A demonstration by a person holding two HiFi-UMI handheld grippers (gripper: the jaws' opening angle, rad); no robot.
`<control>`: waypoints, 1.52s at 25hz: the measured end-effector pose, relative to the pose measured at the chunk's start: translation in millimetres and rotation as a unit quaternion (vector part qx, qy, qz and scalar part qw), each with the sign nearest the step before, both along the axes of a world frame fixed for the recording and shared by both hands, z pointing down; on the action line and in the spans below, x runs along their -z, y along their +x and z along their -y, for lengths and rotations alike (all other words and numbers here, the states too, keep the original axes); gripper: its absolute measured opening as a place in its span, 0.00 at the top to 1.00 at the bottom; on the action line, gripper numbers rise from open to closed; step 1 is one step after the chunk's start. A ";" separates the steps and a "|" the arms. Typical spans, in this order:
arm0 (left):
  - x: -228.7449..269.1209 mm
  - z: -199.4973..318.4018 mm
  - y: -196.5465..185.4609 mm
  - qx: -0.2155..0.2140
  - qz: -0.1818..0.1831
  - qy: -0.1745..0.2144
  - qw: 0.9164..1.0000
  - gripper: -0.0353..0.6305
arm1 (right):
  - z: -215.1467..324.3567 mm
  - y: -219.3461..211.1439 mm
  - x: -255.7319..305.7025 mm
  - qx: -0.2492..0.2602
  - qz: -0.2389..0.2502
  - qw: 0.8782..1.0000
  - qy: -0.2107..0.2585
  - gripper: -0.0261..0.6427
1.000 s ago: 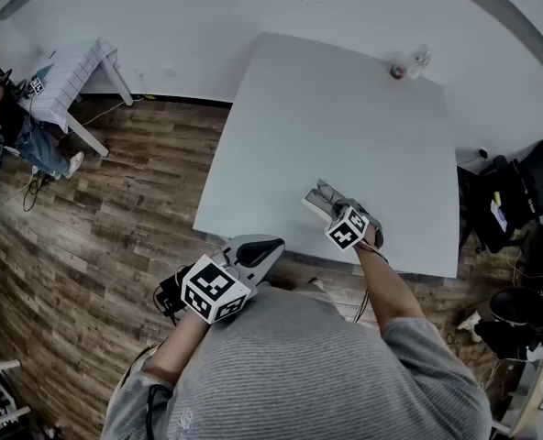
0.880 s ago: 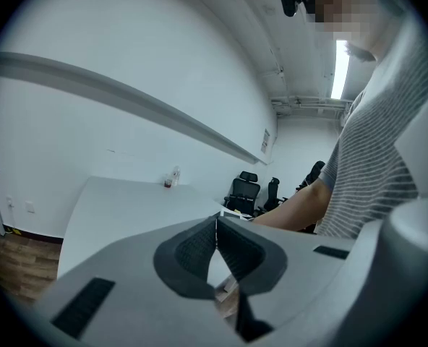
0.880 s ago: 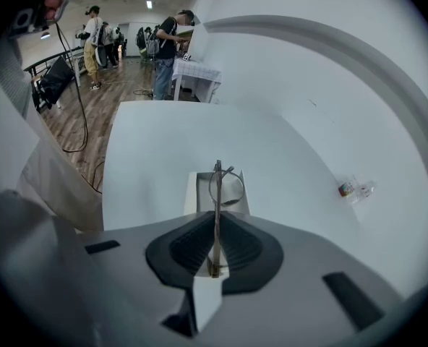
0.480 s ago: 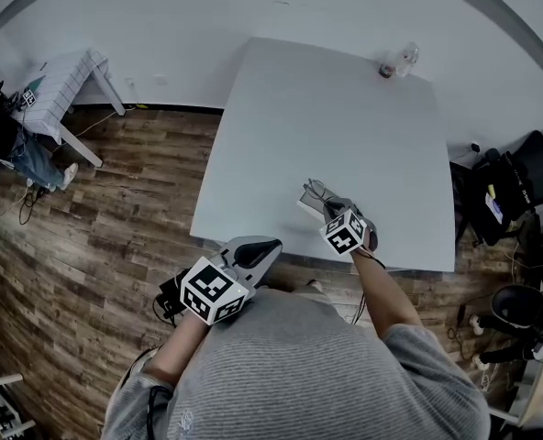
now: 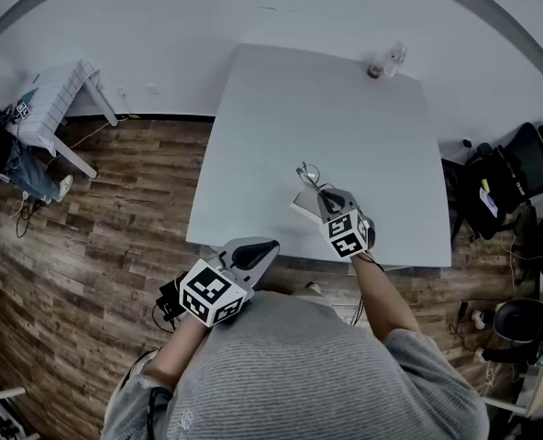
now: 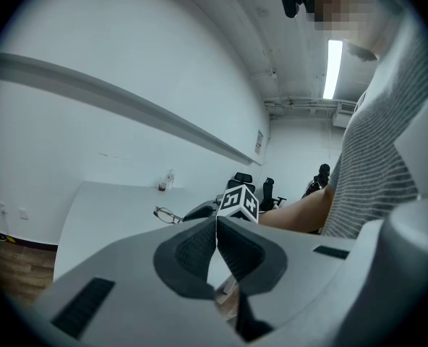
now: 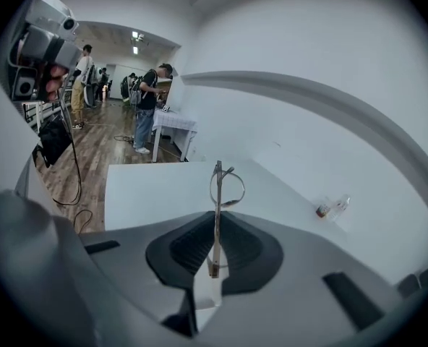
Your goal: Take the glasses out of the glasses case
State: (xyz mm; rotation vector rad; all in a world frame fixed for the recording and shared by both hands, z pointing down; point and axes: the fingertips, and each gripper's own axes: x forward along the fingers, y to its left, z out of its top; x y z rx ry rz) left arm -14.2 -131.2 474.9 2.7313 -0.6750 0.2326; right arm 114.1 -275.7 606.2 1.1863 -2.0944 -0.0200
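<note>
My right gripper is shut on a pair of thin wire-framed glasses and holds them in the air above the white table. In the right gripper view the glasses stand on edge between the pads, one lens ring sticking out past the jaw tips. The pale open glasses case lies on the table just below and left of that gripper. My left gripper hangs off the table's near edge, shut and empty. From the left gripper view I see the glasses beside the right gripper's marker cube.
A small bottle lies at the table's far right corner. Wooden floor runs along the left, with a small white side table. Black office chairs stand to the right. People stand in the distance in the right gripper view.
My right gripper has lifted the glasses up and away from the case and has tilted. The left gripper has stayed where it was.
</note>
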 end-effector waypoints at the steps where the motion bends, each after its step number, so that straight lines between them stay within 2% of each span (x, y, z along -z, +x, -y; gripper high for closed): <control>1: 0.1 0.0 -0.2 0.000 0.000 0.001 1.000 0.93 | -0.8 -1.4 5.3 -0.001 0.007 1.000 0.006 0.91; 5: 0.4 0.2 -2.4 0.004 0.000 0.007 1.000 0.93 | -6.9 -8.3 29.4 -0.004 0.043 0.999 0.032 0.91; 8: 0.0 0.3 -3.2 0.009 -0.002 0.007 1.000 0.93 | -16.5 -15.6 56.3 0.003 0.090 0.994 0.054 0.91; 12: 2.5 -1.2 -0.5 0.008 -0.001 0.011 1.000 0.93 | -32.5 -24.1 93.2 0.014 0.157 0.984 0.083 0.91; 17: 3.3 -1.4 4.1 0.004 -0.002 0.018 1.000 0.93 | -49.1 -32.8 136.7 0.024 0.208 0.970 0.125 0.91; 25: 5.4 0.4 1.1 0.014 -0.010 0.023 1.000 0.93 | -75.3 -35.2 169.7 0.022 0.251 0.956 0.150 0.91; 38: 15.0 19.2 1.9 0.040 -0.035 0.034 0.998 0.93 | -102.1 -39.1 199.3 0.028 0.298 0.941 0.156 0.91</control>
